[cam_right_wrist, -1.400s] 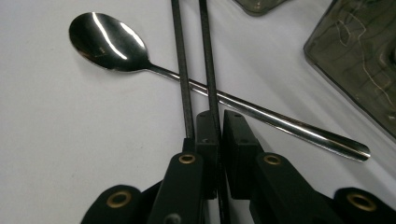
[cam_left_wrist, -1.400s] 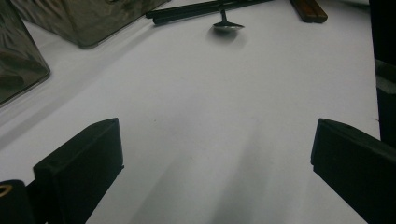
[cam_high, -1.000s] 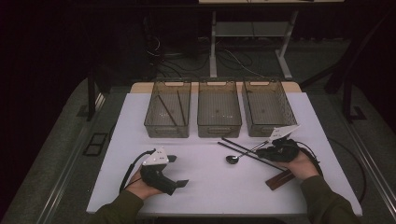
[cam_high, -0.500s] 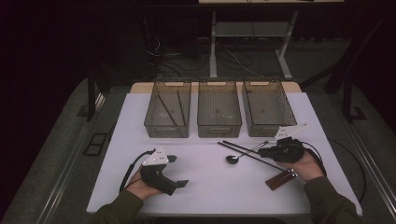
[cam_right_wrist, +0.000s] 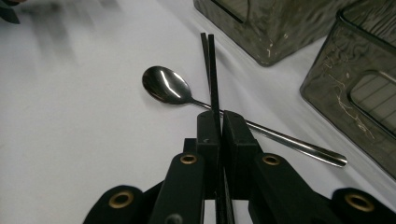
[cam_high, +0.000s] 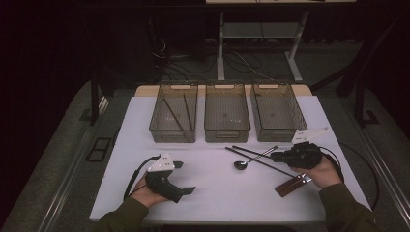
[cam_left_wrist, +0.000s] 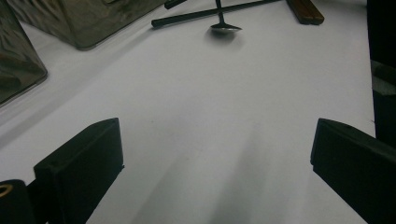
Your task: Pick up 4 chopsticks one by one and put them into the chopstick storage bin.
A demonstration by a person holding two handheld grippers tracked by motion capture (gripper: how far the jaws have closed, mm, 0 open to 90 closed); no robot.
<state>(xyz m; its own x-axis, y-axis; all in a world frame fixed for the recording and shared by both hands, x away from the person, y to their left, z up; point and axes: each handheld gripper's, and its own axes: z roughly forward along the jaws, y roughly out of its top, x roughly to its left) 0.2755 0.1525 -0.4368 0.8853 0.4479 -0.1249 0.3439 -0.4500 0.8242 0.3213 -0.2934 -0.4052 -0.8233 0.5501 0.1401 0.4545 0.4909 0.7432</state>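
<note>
Right gripper [cam_right_wrist: 219, 122]: jaws pressed together on a black chopstick [cam_right_wrist: 212, 70], held just above the white table [cam_high: 212, 193], crossing over the spoon [cam_right_wrist: 164, 85] near the three bins. Left gripper [cam_left_wrist: 215, 154]: jaws spread wide, nothing between them, low over bare table.

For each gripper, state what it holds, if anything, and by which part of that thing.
The right gripper is shut on a pair of black chopsticks, gripping partway along their length. The left gripper is open and holds nothing.
</note>
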